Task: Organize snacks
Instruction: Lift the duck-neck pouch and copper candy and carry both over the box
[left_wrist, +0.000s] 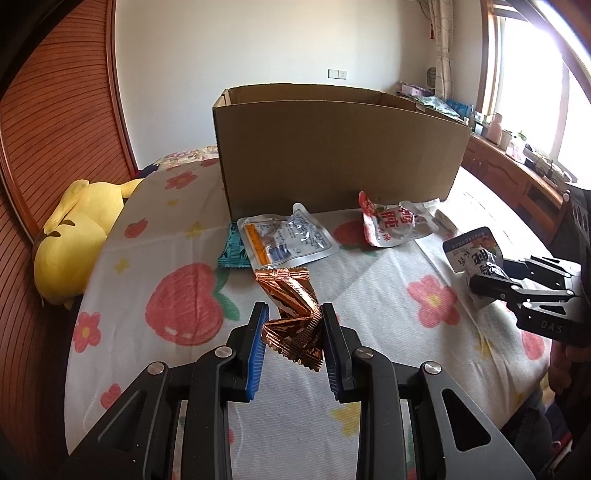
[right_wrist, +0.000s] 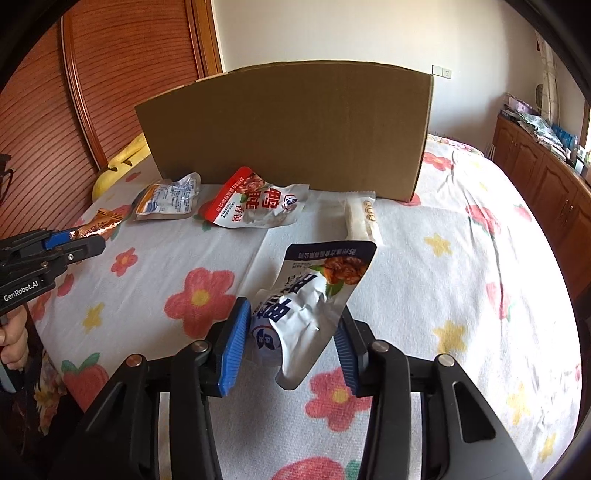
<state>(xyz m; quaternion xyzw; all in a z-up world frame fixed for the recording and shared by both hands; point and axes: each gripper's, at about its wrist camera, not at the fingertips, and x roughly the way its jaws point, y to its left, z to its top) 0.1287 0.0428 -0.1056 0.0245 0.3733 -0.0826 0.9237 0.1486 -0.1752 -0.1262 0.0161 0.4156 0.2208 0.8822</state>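
Note:
My left gripper is shut on a copper foil snack packet and holds it above the bed; they also show at the left of the right wrist view. My right gripper is shut on a navy-and-white snack pouch, also seen in the left wrist view. A tall open cardboard box stands on the bed ahead. In front of it lie a clear pouch with an orange strip, a teal packet, a red-and-white pouch and a white bar.
A floral bedsheet covers the bed. A yellow plush toy lies at the bed's left edge against a wooden wardrobe. A wooden cabinet with clutter runs along the right wall under a window.

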